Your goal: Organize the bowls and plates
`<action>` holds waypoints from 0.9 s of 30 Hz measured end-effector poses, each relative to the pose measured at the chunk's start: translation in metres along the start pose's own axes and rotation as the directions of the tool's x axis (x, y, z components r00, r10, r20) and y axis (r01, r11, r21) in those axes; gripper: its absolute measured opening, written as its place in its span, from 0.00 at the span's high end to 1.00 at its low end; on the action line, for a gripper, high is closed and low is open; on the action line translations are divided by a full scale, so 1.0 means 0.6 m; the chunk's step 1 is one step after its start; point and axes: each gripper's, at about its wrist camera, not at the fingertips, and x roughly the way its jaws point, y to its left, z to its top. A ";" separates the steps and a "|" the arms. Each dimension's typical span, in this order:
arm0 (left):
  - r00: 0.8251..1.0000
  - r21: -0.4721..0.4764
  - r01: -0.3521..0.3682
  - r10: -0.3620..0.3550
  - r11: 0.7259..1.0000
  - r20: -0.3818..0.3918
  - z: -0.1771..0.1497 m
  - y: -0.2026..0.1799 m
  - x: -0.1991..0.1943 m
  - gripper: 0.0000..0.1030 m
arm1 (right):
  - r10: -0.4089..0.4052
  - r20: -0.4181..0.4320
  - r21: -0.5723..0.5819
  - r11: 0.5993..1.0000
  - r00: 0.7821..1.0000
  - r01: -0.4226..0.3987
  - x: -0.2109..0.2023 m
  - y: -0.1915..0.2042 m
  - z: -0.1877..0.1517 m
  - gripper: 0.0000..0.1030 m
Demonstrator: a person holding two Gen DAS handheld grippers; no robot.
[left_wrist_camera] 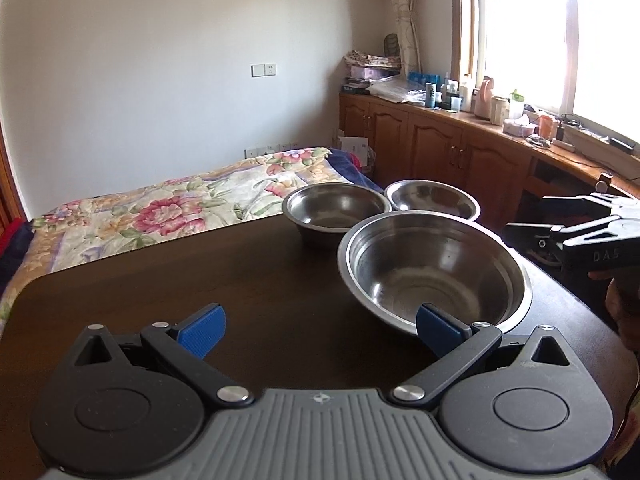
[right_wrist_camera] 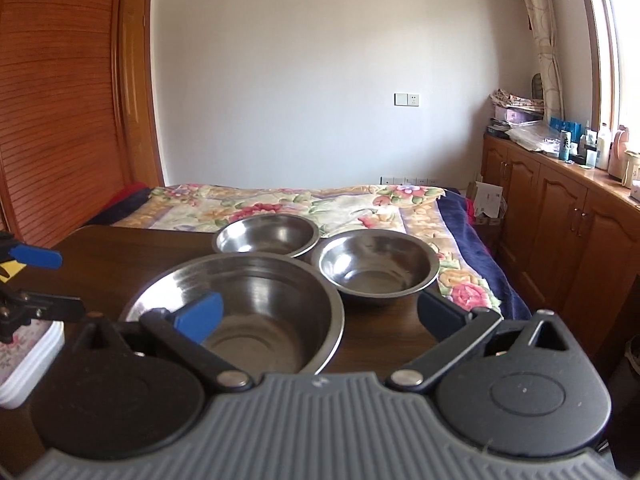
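**3 steel bowls on a dark table, both grippers spread wide**

3 empty steel bowls sit clustered at the far right of the dark table (left_wrist_camera: 200, 280). The big bowl (left_wrist_camera: 436, 268) is nearest; the mid bowl (left_wrist_camera: 336, 208) and the shallow bowl (left_wrist_camera: 432, 198) stand just behind it, rims close together or touching, which cannot be told apart here.

The left gripper (left_wrist_camera: 320, 330) hovers low over the table, its jaws wide apart and holding nothing. Its right pad (left_wrist_camera: 434, 326) overlaps the big bowl's near rim in the left wrist view; contact cannot be told. The right gripper (right_wrist_camera: 320, 316) is likewise spread and empty, its left pad (right_wrist_camera: 200, 316) seen in front of the big bowl's inside, the right one over bare table beside the shallow bowl.

Past the table lies a bed (right_wrist_camera: 320, 204) under a floral quilt. Wooden cabinets (left_wrist_camera: 440, 144) with a cluttered top run under a washed-out window (left_wrist_camera: 560, 40). A slatted wardrobe (right_wrist_camera: 60, 100) fills the left of the right wrist view. A white container (right_wrist_camera: 24, 360) with a floral top is cut off at that view's left edge. A hand (left_wrist_camera: 622, 300) shows only partly at the edge.
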 end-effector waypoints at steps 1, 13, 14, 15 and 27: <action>1.000 -0.005 0.007 -0.007 1.000 -0.006 0.002 0.001 0.003 0.00 | -0.002 -0.002 -0.002 1.000 1.000 0.002 0.002 0.000 -0.002 0.00; 0.995 -0.028 0.094 -0.095 0.995 -0.032 0.023 -0.009 0.046 0.15 | 0.042 -0.032 -0.003 0.999 0.999 -0.042 0.021 -0.008 -0.009 0.01; 0.994 -0.029 0.100 -0.101 0.995 -0.037 0.023 -0.010 0.051 0.21 | 0.047 -0.037 0.001 0.999 0.998 -0.047 0.023 -0.008 -0.010 0.04; 0.993 -0.033 0.107 -0.108 0.994 -0.044 0.023 -0.011 0.056 0.24 | 0.052 -0.044 0.007 0.999 0.998 -0.051 0.027 -0.011 -0.011 0.15; 0.989 -0.068 0.111 -0.117 0.992 -0.089 0.018 -0.014 0.091 0.68 | 0.094 -0.112 0.070 0.994 0.989 -0.086 0.046 -0.025 -0.023 0.56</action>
